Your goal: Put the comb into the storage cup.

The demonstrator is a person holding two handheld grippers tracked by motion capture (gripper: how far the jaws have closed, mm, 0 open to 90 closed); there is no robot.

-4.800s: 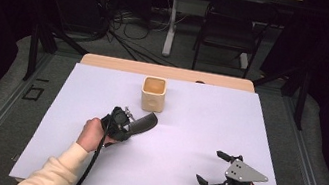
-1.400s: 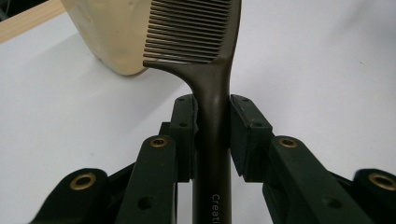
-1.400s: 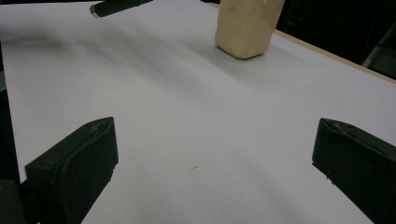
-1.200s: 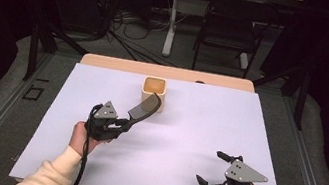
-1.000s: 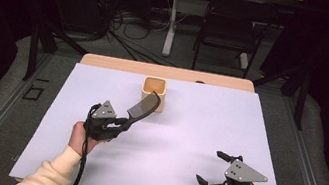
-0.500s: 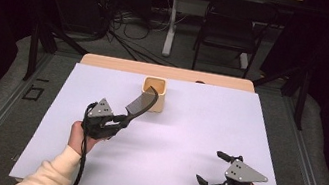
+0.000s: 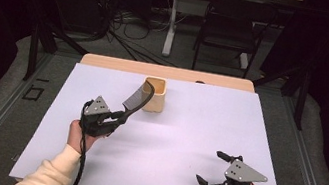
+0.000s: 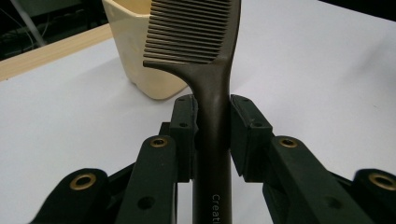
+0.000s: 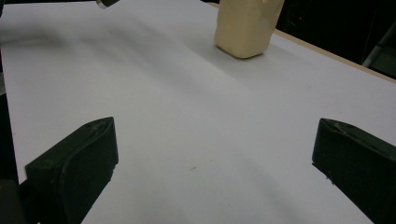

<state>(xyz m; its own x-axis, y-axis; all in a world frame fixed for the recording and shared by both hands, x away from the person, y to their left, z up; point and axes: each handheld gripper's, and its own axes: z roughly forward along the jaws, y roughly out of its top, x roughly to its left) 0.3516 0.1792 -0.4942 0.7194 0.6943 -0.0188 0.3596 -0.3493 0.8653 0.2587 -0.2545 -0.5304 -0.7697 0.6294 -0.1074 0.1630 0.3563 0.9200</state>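
My left gripper [image 7: 118, 115] is shut on the handle of a dark comb [image 7: 137, 99], which slants up and away over the white table. The comb's toothed head reaches the near left rim of a cream cup [image 7: 159, 99] at the back centre. In the left gripper view both pads [image 8: 184, 126] clamp the comb [image 8: 212, 88] just below its teeth, with the cup [image 8: 130, 42] behind. My right gripper [image 7: 209, 167] rests near the front right edge, open with nothing between its jaws. The right gripper view [image 9: 215, 154] looks across bare table to the cup [image 9: 245, 28].
A white sheet [image 7: 184, 141] covers the table, with a wooden strip [image 7: 166, 71] bare along the far edge. Beyond it are a chair [image 7: 227, 37], table legs and floor cables [image 7: 126, 35]. A sleeved forearm [image 7: 55, 173] comes in at the bottom left.
Since the oldest frame the left gripper has lifted the comb and swung its toothed end up to the cup's rim. Over the last second it barely shifted. The right gripper kept still.
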